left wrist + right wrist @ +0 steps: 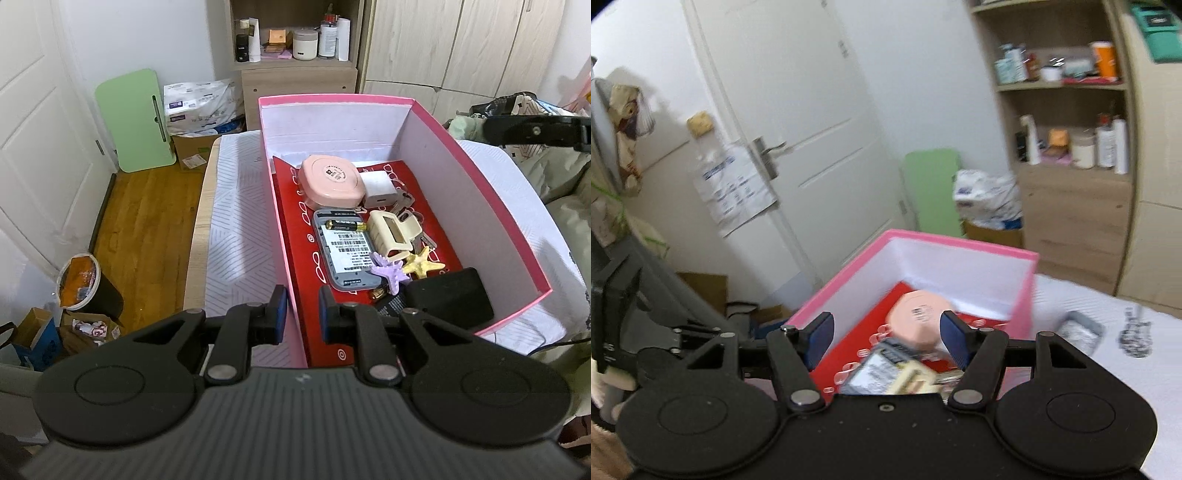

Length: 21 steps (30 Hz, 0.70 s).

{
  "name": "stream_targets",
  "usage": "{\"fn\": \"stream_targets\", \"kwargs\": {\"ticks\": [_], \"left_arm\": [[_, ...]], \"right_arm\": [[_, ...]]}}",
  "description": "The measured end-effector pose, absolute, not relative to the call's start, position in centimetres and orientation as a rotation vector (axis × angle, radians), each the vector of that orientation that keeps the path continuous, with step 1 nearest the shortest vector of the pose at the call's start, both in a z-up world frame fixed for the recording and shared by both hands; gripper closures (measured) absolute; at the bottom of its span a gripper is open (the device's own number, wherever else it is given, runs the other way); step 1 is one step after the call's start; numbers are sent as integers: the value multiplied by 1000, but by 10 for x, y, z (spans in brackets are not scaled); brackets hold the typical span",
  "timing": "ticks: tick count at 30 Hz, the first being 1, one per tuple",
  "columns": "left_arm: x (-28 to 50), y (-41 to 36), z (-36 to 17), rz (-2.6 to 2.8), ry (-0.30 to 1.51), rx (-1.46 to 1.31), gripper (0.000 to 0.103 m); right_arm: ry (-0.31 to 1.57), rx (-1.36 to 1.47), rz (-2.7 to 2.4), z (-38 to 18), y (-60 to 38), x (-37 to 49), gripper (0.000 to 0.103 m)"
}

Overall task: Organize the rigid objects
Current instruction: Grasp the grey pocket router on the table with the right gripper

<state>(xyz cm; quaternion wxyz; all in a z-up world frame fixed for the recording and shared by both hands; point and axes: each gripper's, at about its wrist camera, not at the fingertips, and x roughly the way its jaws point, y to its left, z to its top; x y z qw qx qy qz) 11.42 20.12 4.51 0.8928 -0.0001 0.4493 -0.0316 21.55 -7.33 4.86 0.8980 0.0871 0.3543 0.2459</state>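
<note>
A pink box (332, 99) with a red liner (295, 229) stands on a white patterned cloth. It holds a pink round case (330, 181), a white charger (378, 188), a grey device (345, 254) with a battery (343, 224) on it, a cream hair claw (389, 232), a purple starfish clip (389, 271), a yellow starfish (423, 262) and a black block (450, 302). My left gripper (301, 314) is shut on the box's near left wall. My right gripper (886, 332) hovers open over the pink box (960, 243), with nothing between its pads; the pink case (919, 317) lies below.
Right of the box, a small grey item (1078, 332) and a dark metallic trinket (1136, 334) lie on the cloth. A green board (135, 118), a bin (85, 284) and cartons sit on the wooden floor at left. A shelf unit (295, 40) stands behind.
</note>
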Motion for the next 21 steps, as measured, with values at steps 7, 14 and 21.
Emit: {"fn": "stream_targets", "kwargs": {"ticks": [7,14,21], "left_arm": [[117,198,46,-61,943,18,87],[116,196,46,-53,946,20,86],[118,198,46,-62,954,18,86]], "right_arm": [[724,195,326,28,-122,222,32],[756,59,283,-25,-139,242,24],[726,-225,423,-72,-138,258,13]]}}
